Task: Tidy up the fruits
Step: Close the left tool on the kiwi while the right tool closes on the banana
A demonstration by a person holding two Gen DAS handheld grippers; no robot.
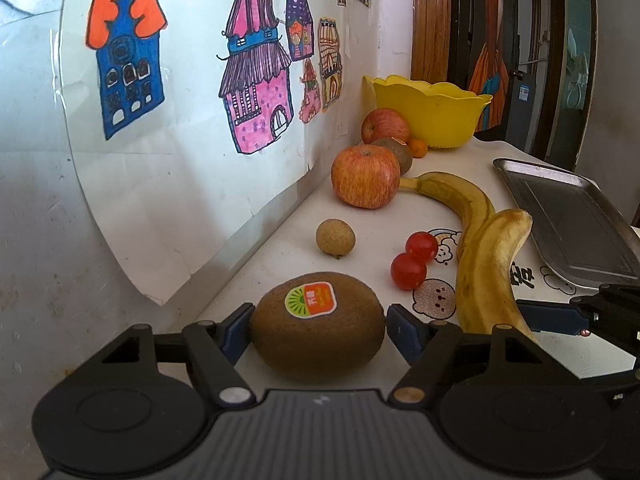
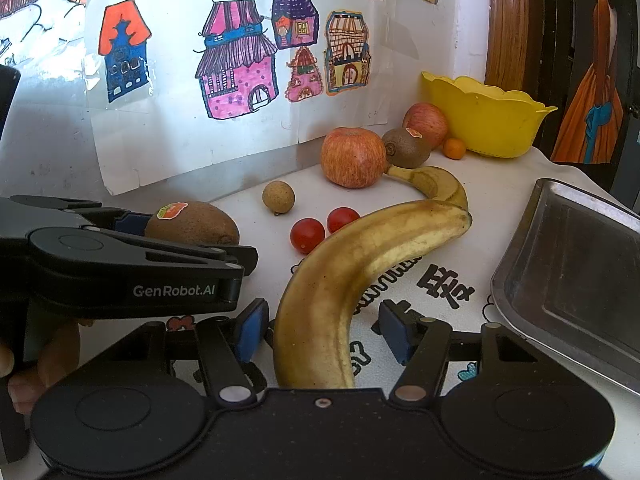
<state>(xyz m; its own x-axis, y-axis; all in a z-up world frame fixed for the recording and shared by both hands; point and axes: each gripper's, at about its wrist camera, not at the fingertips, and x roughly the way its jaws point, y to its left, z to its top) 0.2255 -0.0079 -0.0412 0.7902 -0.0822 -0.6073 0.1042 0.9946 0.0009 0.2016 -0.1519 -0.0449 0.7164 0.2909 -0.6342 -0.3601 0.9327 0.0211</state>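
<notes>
We start at the left, where our left gripper (image 1: 318,330) has its blue pads pressed against both ends of a brown fuzzy kiwi with a green-and-orange sticker (image 1: 318,326), grasping it as it sits on the white printed tablecloth (image 1: 360,216) near the wall of colourful house drawings (image 1: 256,76). Just beyond the kiwi lie a small tan round longan-like fruit (image 1: 335,238) and two red cherry tomatoes (image 1: 414,260) that touch each other. Next comes the near yellow banana with brown specks (image 2: 352,276), its lower end lying between the pads of our right gripper (image 2: 318,330); a gap shows at the right pad, and we cannot tell whether the left pad touches, so this gripper is not clamped on it. Behind it curves a second speckled yellow banana (image 2: 436,186), its stem by a large red-streaked apple (image 2: 352,156). Further back are a second brown kiwi (image 2: 406,148), a second red apple (image 2: 426,122), a tiny orange citrus (image 2: 454,148) and a yellow scalloped plastic bowl (image 2: 488,120). At the far right lies a grey metal tray (image 2: 580,264).
</notes>
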